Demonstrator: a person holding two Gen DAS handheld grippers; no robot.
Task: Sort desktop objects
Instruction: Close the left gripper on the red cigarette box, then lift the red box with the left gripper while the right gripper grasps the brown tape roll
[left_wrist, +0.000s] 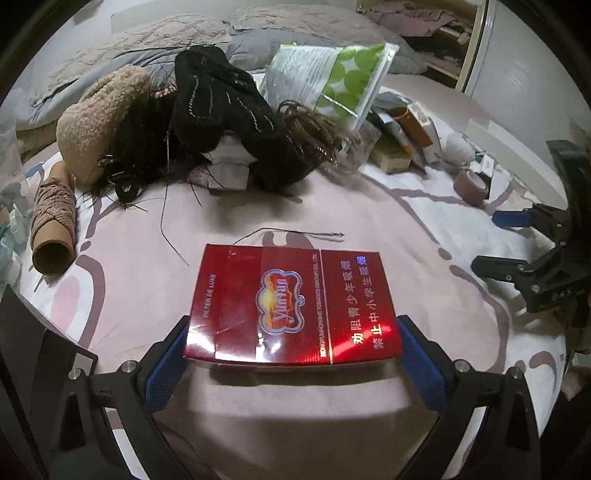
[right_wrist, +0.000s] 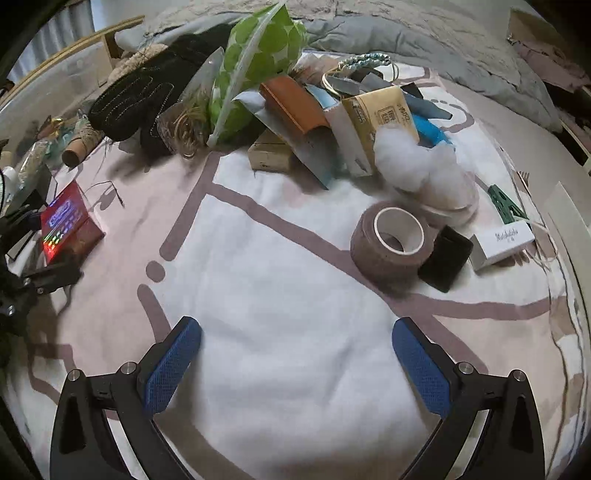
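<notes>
While my left gripper (left_wrist: 291, 354) clamps the near end of the red cigarette pack (left_wrist: 290, 304), its long axis runs straight ahead from the fingers, above the pink-and-white bedspread (left_wrist: 369, 206). My right gripper (right_wrist: 295, 358) hangs wide open and empty; the tape roll (right_wrist: 391, 236) lies ahead and to its right, nearer this hand.

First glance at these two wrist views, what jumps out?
The glossy red cigarette pack dominates the left wrist view, clamped between the blue-padded fingers of the left gripper just above the pink and white blanket. In the right wrist view, the right gripper hangs open and empty over that blanket. Ahead of it sit a brown tape roll and a heap of boxes topped by a green-dotted plastic bag.
</notes>
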